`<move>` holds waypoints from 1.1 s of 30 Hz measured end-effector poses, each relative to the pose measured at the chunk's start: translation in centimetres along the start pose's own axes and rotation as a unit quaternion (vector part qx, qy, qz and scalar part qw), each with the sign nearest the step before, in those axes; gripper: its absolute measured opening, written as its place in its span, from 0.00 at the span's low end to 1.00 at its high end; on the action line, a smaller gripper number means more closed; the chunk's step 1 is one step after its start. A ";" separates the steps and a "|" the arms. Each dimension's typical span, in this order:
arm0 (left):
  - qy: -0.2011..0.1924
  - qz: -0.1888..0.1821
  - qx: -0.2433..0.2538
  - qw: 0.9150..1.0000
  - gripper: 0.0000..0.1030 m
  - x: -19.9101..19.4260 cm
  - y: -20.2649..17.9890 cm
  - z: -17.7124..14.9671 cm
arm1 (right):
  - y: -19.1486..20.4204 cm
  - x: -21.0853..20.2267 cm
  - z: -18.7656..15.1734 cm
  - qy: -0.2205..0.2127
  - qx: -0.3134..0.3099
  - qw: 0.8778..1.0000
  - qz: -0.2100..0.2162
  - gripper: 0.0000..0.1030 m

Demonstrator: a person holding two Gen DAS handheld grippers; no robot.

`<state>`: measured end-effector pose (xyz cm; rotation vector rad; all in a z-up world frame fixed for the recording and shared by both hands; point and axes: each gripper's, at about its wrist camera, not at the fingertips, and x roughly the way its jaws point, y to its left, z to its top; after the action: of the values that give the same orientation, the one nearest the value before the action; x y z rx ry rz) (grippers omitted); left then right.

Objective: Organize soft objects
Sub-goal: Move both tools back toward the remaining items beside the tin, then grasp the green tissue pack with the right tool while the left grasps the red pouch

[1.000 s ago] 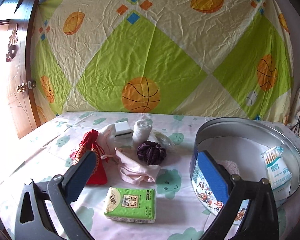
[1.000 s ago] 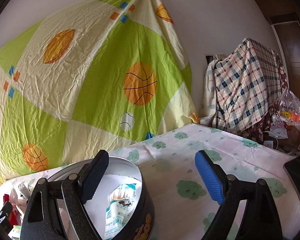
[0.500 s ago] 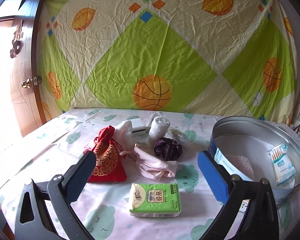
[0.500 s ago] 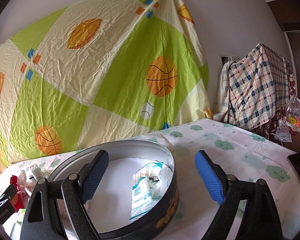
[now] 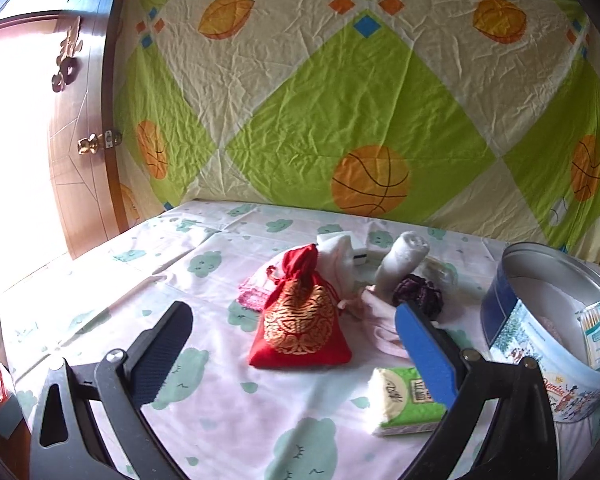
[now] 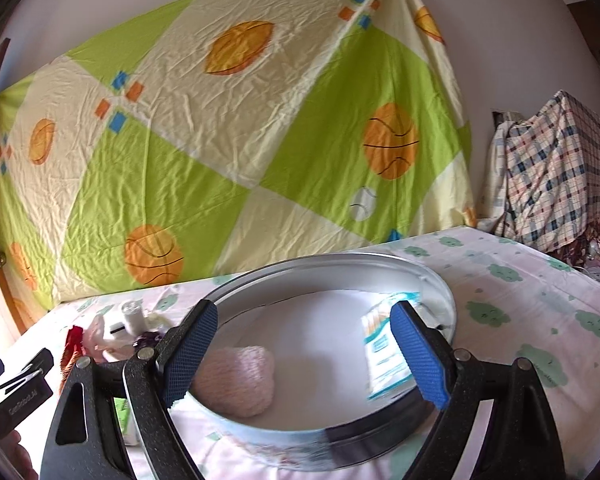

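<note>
Both claws agape, red pouch (image 5: 302,322) ahead of left claw (image 5: 296,344), seemingly untouched

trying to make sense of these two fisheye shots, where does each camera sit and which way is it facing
Left wrist: rides on the left tongs, facing the hung sheet; open fingers frame the red pouch, with the tissue pack and round tin to its right.
Right wrist: rides on the right tongs, looking down into the round tin, where a pink fuzzy item lies; open fingers show.
Shared: the tin, the red pouch, the basketball sheet.
</note>
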<state>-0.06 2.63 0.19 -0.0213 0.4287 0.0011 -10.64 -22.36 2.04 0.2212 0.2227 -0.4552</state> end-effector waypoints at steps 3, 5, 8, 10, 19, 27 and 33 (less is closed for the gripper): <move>0.002 0.012 -0.006 1.000 1.00 0.3 1.3 0.1 | 1.8 -0.1 -0.4 0.005 -0.009 1.000 0.017 0.87; 0.005 0.019 -0.013 1.000 1.00 0.6 2.3 0.1 | 3.0 -0.1 -0.7 0.011 -0.015 0.999 0.028 0.87; 0.012 0.026 -0.022 0.999 1.00 1.0 3.7 0.2 | 4.8 -0.1 -1.2 0.021 -0.026 0.998 0.045 0.87; 0.015 0.033 -0.026 0.999 1.00 1.3 4.5 0.3 | 6.1 0.0 -1.5 0.029 -0.034 0.997 0.057 0.87; 0.042 0.059 -0.046 0.996 1.00 3.0 8.3 0.5 | 11.7 0.8 -3.1 0.094 -0.085 0.987 0.098 0.87; 0.075 0.065 -0.074 0.992 1.00 4.6 11.2 0.4 | 15.4 3.6 -5.3 0.197 -0.108 0.968 0.109 0.87; 0.104 0.054 -0.086 0.989 1.00 5.7 11.8 0.2 | 17.3 5.7 -6.8 0.261 -0.121 0.952 0.108 0.87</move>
<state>5.17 14.36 -2.27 -0.1700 0.6380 0.1429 1.15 -7.80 -3.17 0.1190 0.7613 -0.1406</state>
